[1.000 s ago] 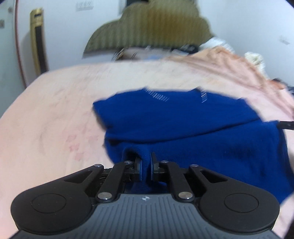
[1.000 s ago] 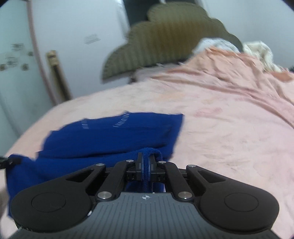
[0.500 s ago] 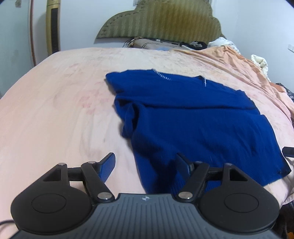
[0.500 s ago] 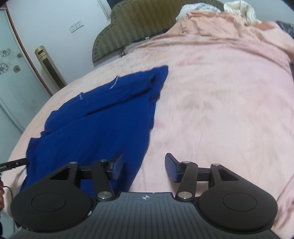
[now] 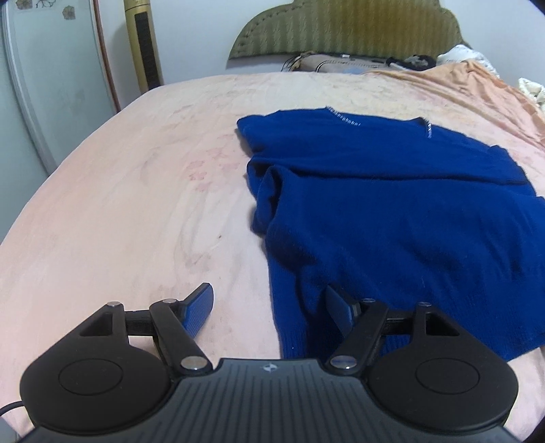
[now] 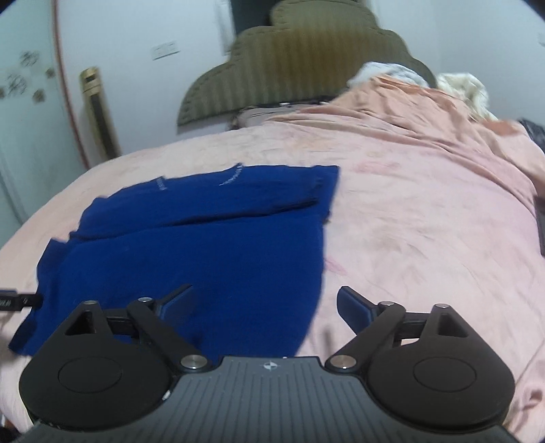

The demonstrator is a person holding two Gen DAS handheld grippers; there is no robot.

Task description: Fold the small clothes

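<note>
A dark blue sweater (image 5: pixel 391 211) lies flat on the pink bed cover (image 5: pixel 119 204), its top part folded over the body. My left gripper (image 5: pixel 268 289) hovers open over the sweater's near left corner; the cloth lies beneath its right finger (image 5: pixel 340 305) and is not pinched. In the right wrist view the sweater (image 6: pixel 204 245) fills the left half. My right gripper (image 6: pixel 265 289) straddles its near right edge, jaws opening wide, with cloth below them but not gripped.
An olive padded headboard (image 5: pixel 340 30) stands at the far end with pillows and small clutter in front. A gold standing column (image 5: pixel 143 44) and a white door (image 5: pixel 34 102) are at the left. A crumpled peach blanket (image 6: pixel 442 112) covers the right side.
Both grippers were shut on the sweater's near edge; they have let go, opened and drawn back toward me. The sweater has settled flat on the bed.
</note>
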